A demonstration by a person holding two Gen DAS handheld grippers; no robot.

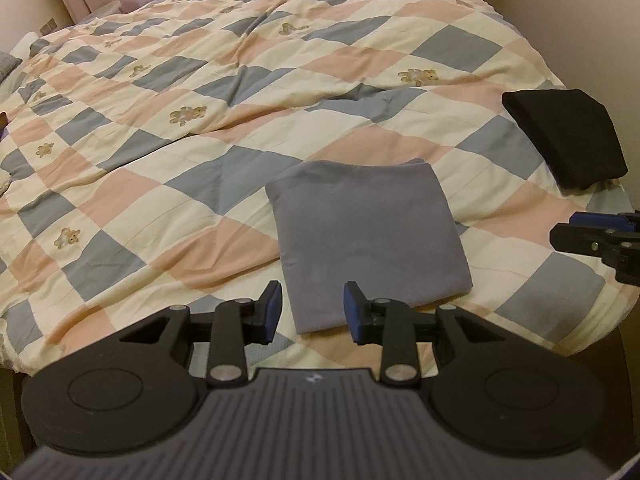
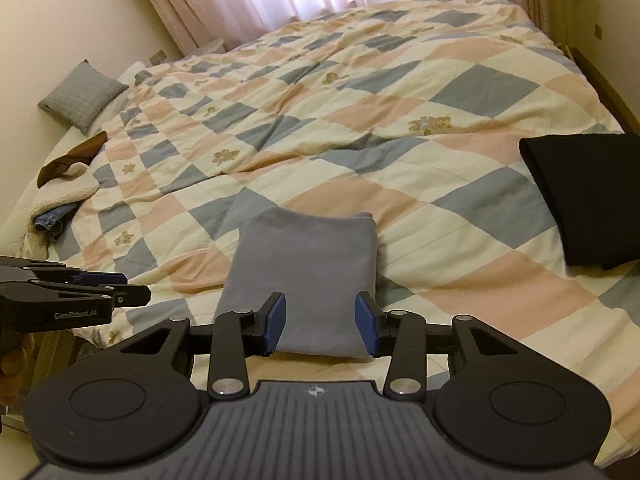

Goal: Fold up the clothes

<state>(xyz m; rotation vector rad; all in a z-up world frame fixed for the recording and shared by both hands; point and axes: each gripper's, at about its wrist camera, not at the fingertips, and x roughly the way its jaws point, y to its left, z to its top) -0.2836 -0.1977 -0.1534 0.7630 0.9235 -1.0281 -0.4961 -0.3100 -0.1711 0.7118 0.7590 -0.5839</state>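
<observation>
The grey garment is lying folded on the bed, a black one beside it; both tools, left and right, are hovering apart, empty. Unfolded clothes are waiting.

The left gripper is black, with blue pads on its fingertips, round silver screws and two big round discs on a ribbed grey body. The right gripper looks the same. At the left edge of the right view, small white letters mark the other one's side.
</observation>
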